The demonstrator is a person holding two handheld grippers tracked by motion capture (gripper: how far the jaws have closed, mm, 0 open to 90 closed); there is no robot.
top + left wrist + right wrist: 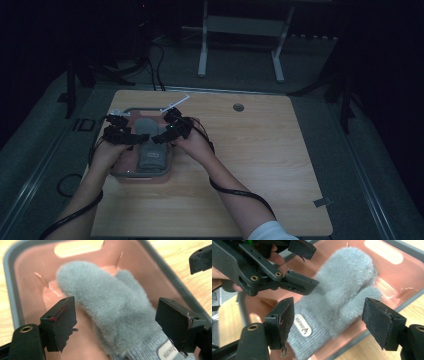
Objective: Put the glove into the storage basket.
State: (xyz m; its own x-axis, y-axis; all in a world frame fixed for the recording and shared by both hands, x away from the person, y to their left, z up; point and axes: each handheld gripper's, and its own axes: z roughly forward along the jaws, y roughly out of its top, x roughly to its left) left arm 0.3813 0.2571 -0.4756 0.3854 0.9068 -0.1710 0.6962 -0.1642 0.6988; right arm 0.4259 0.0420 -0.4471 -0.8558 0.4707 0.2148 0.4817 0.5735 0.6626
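- Grey fuzzy mitten (112,312) lies flat in the pink bin (30,270) on the wooden surface (260,150).
- My left gripper (116,323) and right gripper (334,326): jaws apart above it, clamping nothing.

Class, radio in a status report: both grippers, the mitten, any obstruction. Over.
Left gripper open, right gripper open, both over the tray. Grey mitten lies loose in it. Nothing in the way.
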